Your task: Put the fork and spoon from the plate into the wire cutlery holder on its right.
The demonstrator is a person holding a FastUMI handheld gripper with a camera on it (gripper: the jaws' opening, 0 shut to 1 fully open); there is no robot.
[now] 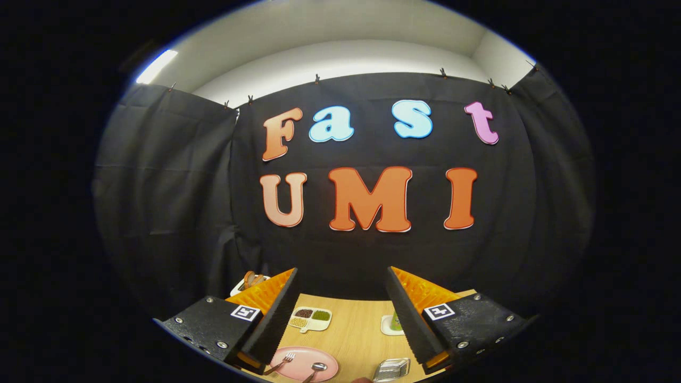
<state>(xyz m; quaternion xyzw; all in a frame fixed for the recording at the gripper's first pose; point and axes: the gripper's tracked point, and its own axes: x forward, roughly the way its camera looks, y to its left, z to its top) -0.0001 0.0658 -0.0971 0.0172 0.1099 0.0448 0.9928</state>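
We hold the gripper [340, 314] high, looking across the booth, its fingers spread wide and grasping nothing. The wooden surface [354, 332] shows in the gap between them.

What the coming move turns on is this: the pink plate [298, 369] lies down between the fingers, nearer the left one, close to us. On it rest one fork [282, 363] and one spoon [315, 371], side by side and just apart, the fork nearer the left finger. Both lie with their heads pointing away from us and their handles running back toward us, tilted a little leftward, so their long axes run roughly along the fingers' line of sight instead of across it. We judge that the fingers need to drop steeply and close across a handle.

The wire cutlery holder [392, 368] stands on the plate's right, just inside the right finger, apart from the plate's rim.

Counting: one plate, one fork, one spoon, one holder. Farther off on the surface we see one divided tray [310, 318] with three fillings, one small white dish [391, 324] holding something green beside the right finger, and one more dish [250, 282] partly hidden past the left finger.

We judge that neither utensil has been moved to the holder yet.
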